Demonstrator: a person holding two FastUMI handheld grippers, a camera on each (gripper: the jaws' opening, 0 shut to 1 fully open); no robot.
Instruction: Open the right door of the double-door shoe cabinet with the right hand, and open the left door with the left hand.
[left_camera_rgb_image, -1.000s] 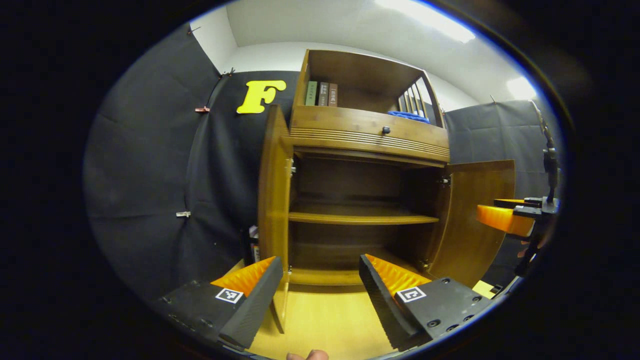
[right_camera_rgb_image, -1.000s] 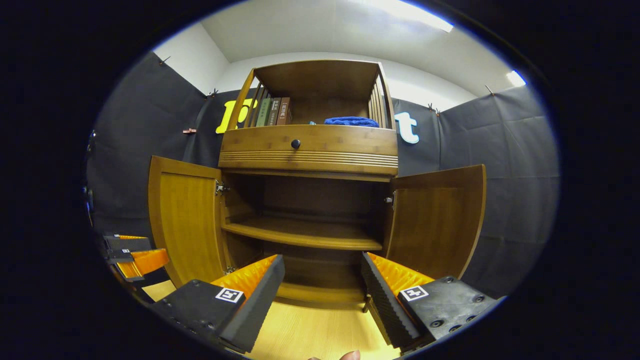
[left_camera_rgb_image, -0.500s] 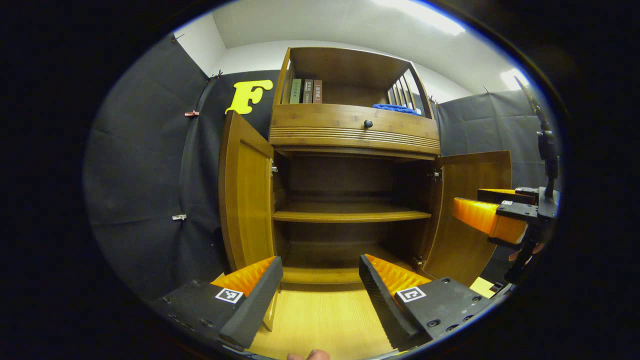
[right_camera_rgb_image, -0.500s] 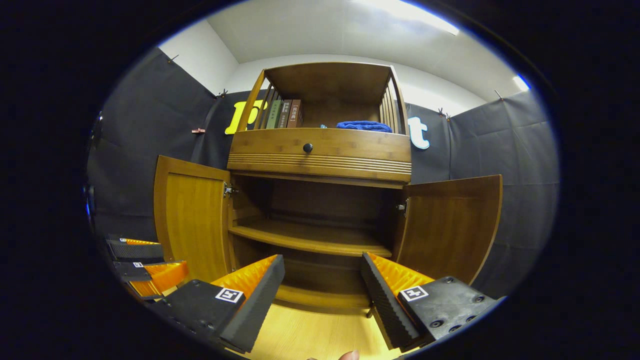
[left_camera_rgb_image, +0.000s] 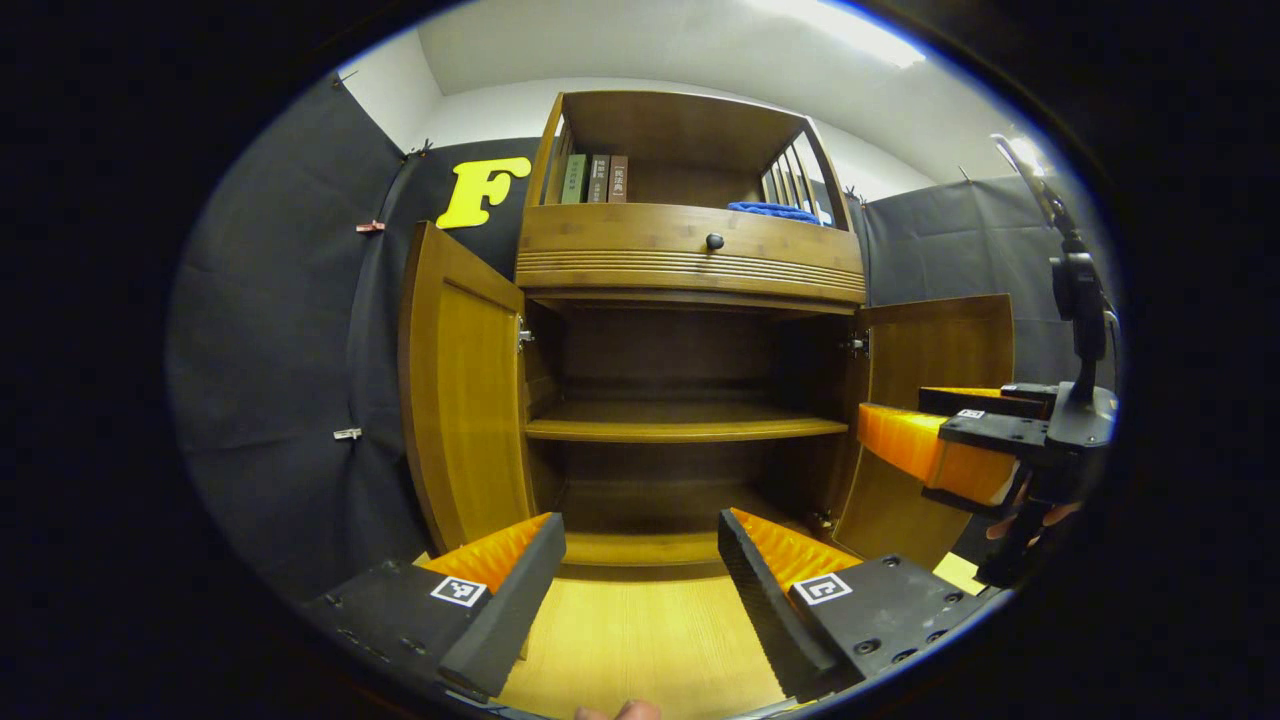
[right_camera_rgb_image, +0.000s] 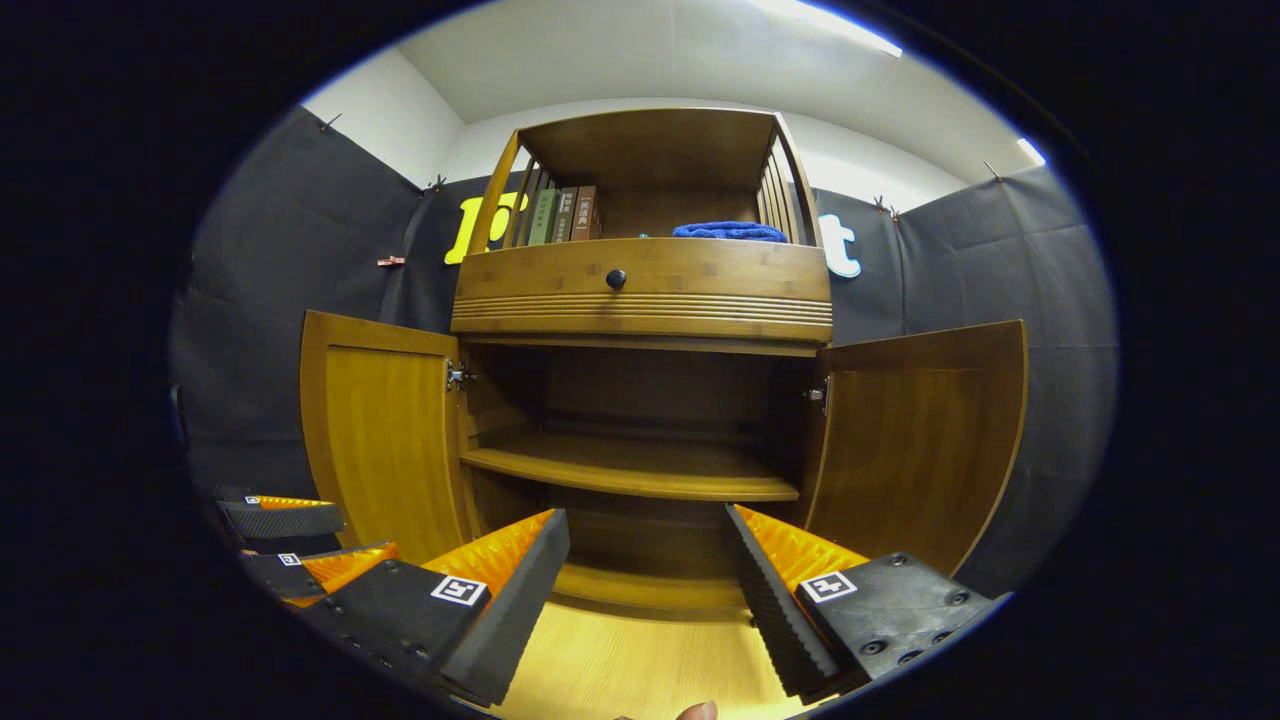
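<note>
Since a second ago the left gripper view has swung from the left door's edge to a squarer look at the shoe cabinet (left_camera_rgb_image: 690, 290), so the left door (left_camera_rgb_image: 462, 400) now shows its inner face, and the right gripper has come further in from the right of that view. Both doors stand swung wide open: left door (right_camera_rgb_image: 385, 440) hinged on the cabinet's left side, right door (right_camera_rgb_image: 915, 440) on its right, each angled outward with inner panel facing the cameras. Interior: one shelf (right_camera_rgb_image: 635, 470) across the middle, bare, with a dark lower compartment beneath. Above the doors, a drawer front with a small dark round knob (right_camera_rgb_image: 616, 279). Top open compartment: three upright books (right_camera_rgb_image: 562, 214) at left, a folded blue cloth (right_camera_rgb_image: 728, 231) at right, slatted sides. Left gripper (left_camera_rgb_image: 640, 540): fingers spread wide, holding nothing, hovering over the pale wood floor (left_camera_rgb_image: 640, 640) in front of the cabinet, clear of the left door. Right gripper (right_camera_rgb_image: 645, 535): fingers likewise spread wide, holding nothing, centred before the opening, apart from both doors. Left gripper view also takes in the right gripper (left_camera_rgb_image: 950, 440) in front of the right door (left_camera_rgb_image: 940, 350), a hand partly visible beneath it. Right gripper view takes in the left gripper (right_camera_rgb_image: 300, 545) low at left, just below the left door
</note>
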